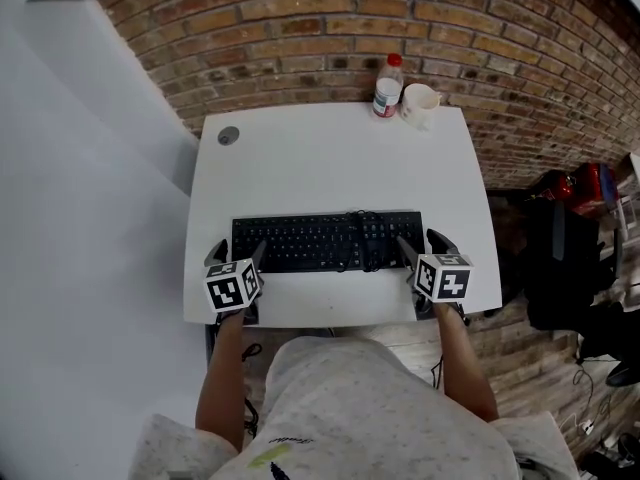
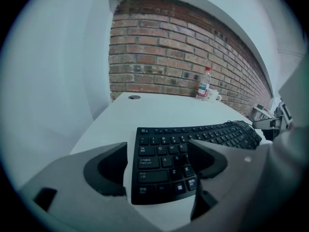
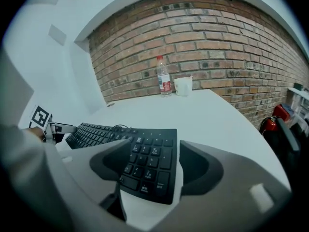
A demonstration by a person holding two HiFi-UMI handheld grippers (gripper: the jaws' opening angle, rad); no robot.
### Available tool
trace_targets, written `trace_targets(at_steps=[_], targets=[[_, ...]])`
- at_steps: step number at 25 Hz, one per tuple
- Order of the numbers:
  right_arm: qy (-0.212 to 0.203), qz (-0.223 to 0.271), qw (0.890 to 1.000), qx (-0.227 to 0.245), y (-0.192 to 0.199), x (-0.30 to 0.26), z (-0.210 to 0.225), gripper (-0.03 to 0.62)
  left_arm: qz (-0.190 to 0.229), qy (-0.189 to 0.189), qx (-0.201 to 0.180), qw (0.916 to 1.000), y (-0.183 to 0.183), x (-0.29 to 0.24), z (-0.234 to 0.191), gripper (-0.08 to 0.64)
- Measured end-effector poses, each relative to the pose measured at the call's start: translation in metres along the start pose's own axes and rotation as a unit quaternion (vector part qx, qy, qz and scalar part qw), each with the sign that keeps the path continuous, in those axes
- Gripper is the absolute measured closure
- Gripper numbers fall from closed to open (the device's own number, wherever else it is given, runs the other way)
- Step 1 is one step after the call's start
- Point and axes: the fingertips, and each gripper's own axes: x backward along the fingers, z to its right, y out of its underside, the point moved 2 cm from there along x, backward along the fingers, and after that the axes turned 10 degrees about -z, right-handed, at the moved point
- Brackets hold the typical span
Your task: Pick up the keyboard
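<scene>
Both tongs are released, with their jaws spread wide, one at each end of the keyboard [image 1: 325, 241]. In the head view the black keyboard lies flat across the lower middle of the frame, near the front edge of a white table [image 1: 330, 158]. A thin black cable [image 1: 365, 240] is looped over its keys, right of centre.

We hold the left tongs [image 1: 237, 255] at the keyboard's left end. In the left gripper view that end sits between the jaws: one jaw is outside the keyboard's edge and the other is above the letter keys. Neither is clamped on it.

We hold the right tongs [image 1: 420, 243] at the right end. In the right gripper view the number pad lies in the gap between the jaws, again ungripped.

At the top of the head view, a clear bottle with a red cap [image 1: 388, 86] and a white cup [image 1: 420, 103] stand side by side at the table's far edge, against a brick wall [image 1: 300, 28]. A small round grey disc [image 1: 229, 136] sits in the table's upper left corner.
</scene>
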Motion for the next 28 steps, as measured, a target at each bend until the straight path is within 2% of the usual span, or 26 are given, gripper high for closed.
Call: trace_targets(at_steps=[6, 14, 20, 28], targets=[[0.0, -0.009, 1.0, -0.016, -0.003, -0.013, 0.002, 0.249, -0.009, 0.021, 0.006, 0.9997, -0.003, -0.009, -0.002, 0.138], [-0.002, -0.021, 0.999, -0.033, -0.003, -0.025, 0.002, 0.209, -0.024, 0.044, 0.006, 0.9987, -0.001, -0.019, -0.002, 0.12], [-0.016, -0.032, 0.998, -0.05, -0.001, -0.032, 0.003, 0.215, -0.03, 0.077, 0.032, 0.9961, 0.001, -0.023, -0.002, 0.12], [-0.029, -0.036, 0.997, -0.058, -0.001, -0.036, 0.001, 0.212, -0.041, 0.093, 0.035, 0.9942, 0.001, -0.026, -0.004, 0.129]])
